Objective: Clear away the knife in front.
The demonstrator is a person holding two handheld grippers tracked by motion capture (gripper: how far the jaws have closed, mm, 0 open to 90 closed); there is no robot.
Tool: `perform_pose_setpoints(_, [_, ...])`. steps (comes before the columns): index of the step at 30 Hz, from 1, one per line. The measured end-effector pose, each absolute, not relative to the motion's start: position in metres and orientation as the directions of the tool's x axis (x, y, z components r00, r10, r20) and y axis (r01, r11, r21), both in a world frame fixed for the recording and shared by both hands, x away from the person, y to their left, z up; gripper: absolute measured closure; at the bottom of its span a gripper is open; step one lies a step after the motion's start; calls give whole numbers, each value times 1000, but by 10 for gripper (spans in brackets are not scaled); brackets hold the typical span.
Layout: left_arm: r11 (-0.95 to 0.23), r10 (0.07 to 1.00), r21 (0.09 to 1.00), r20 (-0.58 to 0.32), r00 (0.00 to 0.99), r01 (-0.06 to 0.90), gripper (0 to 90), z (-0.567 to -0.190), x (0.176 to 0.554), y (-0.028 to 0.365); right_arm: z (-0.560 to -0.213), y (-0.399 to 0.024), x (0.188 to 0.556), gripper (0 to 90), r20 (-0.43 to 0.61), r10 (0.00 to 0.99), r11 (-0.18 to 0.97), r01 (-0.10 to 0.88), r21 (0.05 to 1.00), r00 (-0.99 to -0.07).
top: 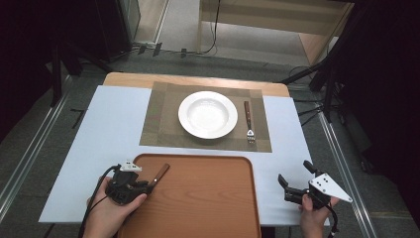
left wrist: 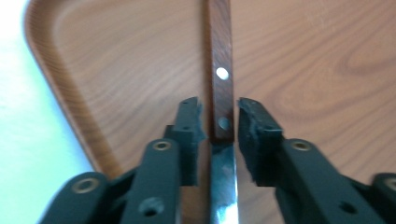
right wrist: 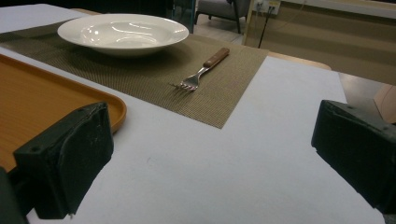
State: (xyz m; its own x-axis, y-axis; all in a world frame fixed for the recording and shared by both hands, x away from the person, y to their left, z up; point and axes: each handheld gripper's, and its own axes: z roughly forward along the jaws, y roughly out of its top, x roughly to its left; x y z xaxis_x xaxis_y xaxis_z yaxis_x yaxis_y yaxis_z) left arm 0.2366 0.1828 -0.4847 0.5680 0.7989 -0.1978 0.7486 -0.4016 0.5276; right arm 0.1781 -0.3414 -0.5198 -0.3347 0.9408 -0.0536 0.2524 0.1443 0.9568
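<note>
Knife (left wrist: pixel 220 100), wooden-handled with riveted scales and a polished steel blade, lying flat in the near left corner of the orange tray (top: pixel 198 203), handle pointing away toward the plate. Judged light, rigid and thin; the blade looks slick and lies low on the tray floor, so the handle close to the blade junction seems the sounder place to pinch, across its narrow sides. Left gripper (left wrist: pixel 220 109): jaws narrow, straddling the handle at its lower rivet, pads just beside the wood with slim gaps either side, not pressing. Right gripper (top: pixel 293 182): jaws wide, nothing between them, held over bare tabletop to the right of the tray. Beyond the tray's far edge: woven brown placemat (top: pixel 158 124) carrying a white deep plate (top: pixel 207 114) at centre, and a fork (top: pixel 249 121) of matching wooden handle to the plate's right, tines toward the tray. White table surface (top: pixel 99 148) under the tray and the mat
</note>
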Motion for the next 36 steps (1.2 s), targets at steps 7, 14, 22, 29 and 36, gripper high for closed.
perform_pose_setpoints(7, [-398, 754, 644, -176, 633, 653, 755, -474, 234, 178, -520, -341, 178, 0, -55, 941, 145, 253, 957, -334])
perform_pose_setpoints(14, [-461, 705, 634, -164, 690, 621, 895, -490, 237, 161, -520, -341, 178, 0, -55, 941, 146, 253, 956, -334])
perform_pose_setpoints(22, [-461, 719, 626, -152, 678, 629, 896, -497, 239, 170, -520, -341, 178, 0, -56, 940, 147, 252, 956, -336])
perform_pose_setpoints(29, [-461, 731, 622, -138, 668, 633, 897, -497, 237, 182, -520, -341, 178, 0, -55, 941, 147, 253, 956, -335])
perform_pose_setpoints(36, [-449, 737, 625, -144, 660, 638, 897, -497, 236, 195, -520, -341, 178, 0, -59, 940, 150, 253, 956, -335])
